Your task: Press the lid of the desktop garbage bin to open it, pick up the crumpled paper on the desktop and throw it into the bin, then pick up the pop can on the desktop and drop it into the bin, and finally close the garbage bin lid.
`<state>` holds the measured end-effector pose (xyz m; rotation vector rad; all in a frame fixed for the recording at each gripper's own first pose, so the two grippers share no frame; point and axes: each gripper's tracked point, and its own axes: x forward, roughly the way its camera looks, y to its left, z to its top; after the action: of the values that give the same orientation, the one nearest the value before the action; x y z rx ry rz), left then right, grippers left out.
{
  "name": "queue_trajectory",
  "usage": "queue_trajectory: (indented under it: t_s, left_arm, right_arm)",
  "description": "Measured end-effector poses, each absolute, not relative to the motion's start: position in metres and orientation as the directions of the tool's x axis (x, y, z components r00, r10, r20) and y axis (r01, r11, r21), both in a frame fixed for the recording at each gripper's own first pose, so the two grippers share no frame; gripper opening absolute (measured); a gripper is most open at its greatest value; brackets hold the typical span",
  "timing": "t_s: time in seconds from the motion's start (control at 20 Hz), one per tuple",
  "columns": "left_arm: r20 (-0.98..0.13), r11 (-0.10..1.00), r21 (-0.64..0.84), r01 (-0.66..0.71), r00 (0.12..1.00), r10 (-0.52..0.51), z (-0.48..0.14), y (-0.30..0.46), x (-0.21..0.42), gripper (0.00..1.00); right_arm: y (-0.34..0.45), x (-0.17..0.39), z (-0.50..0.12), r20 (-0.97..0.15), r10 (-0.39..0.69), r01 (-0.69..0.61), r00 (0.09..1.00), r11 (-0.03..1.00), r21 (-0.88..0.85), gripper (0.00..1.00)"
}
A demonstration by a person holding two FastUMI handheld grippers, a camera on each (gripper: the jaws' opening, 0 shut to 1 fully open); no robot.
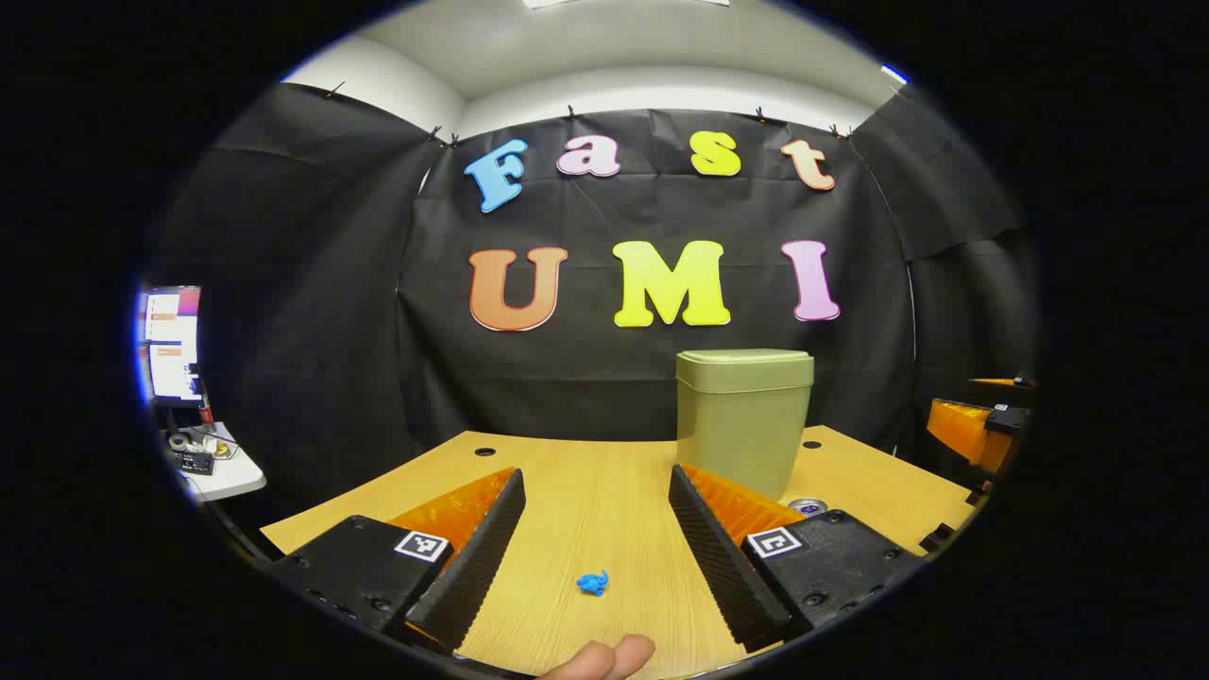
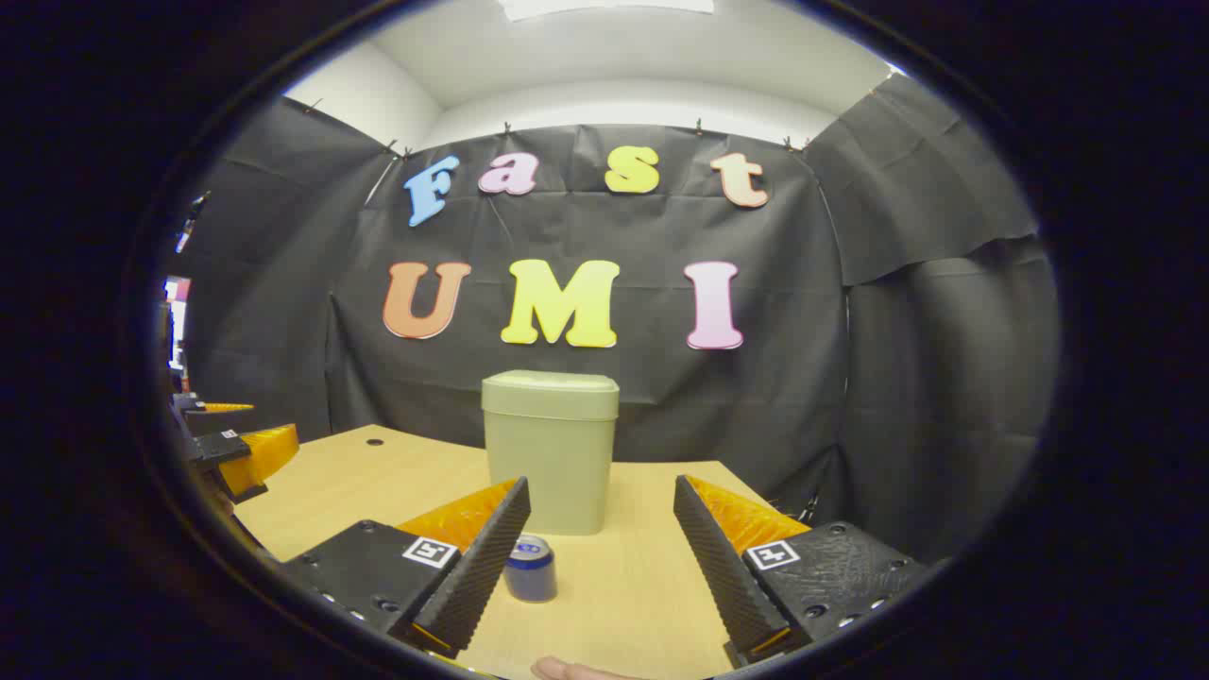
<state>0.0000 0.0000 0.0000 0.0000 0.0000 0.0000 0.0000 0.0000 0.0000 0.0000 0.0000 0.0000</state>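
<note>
Garbage bin (image 2: 551,463) stands lid-down at the desk's (image 1: 604,491) back, untouched.
Crumpled paper (image 1: 592,584) lies well in front of it, pop can (image 2: 530,568) just before it; both grippers (image 1: 597,548) (image 2: 602,557) gape empty. An off-centre press might tip the bin.

No legible word, brand or number noted. A square black-and-white coded marker (image 1: 421,545) sits on each side of the left gripper (image 1: 595,472) body; the right gripper (image 2: 601,482) bears the same. Print on the pop can (image 2: 530,569) is too small to read.
</note>
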Motion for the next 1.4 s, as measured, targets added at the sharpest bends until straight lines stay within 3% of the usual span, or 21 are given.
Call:
queue_trajectory:
  t_s: [0.5,1.2,1.4]
  left_arm:
    - [-0.020,1.000,-0.028,-0.004,1.000,0.003,-0.013,0.014,0.004,0.98]
    - [-0.003,0.999,0.044,0.013,1.000,-0.013,-0.016,-0.001,0.000,0.99]
    - [-0.007,0.999,0.032,0.010,1.000,-0.010,-0.016,-0.001,0.002,0.99]
  right_arm:
    - [0.006,-0.013,-0.006,0.015,-0.010,0.010,1.000,1.000,-0.013,0.95]
    - [-0.004,-0.004,-0.010,0.005,-0.022,0.022,1.000,1.000,0.016,0.98]
    - [0.003,0.002,0.002,0.007,-0.025,0.025,1.000,1.000,-0.019,0.93]
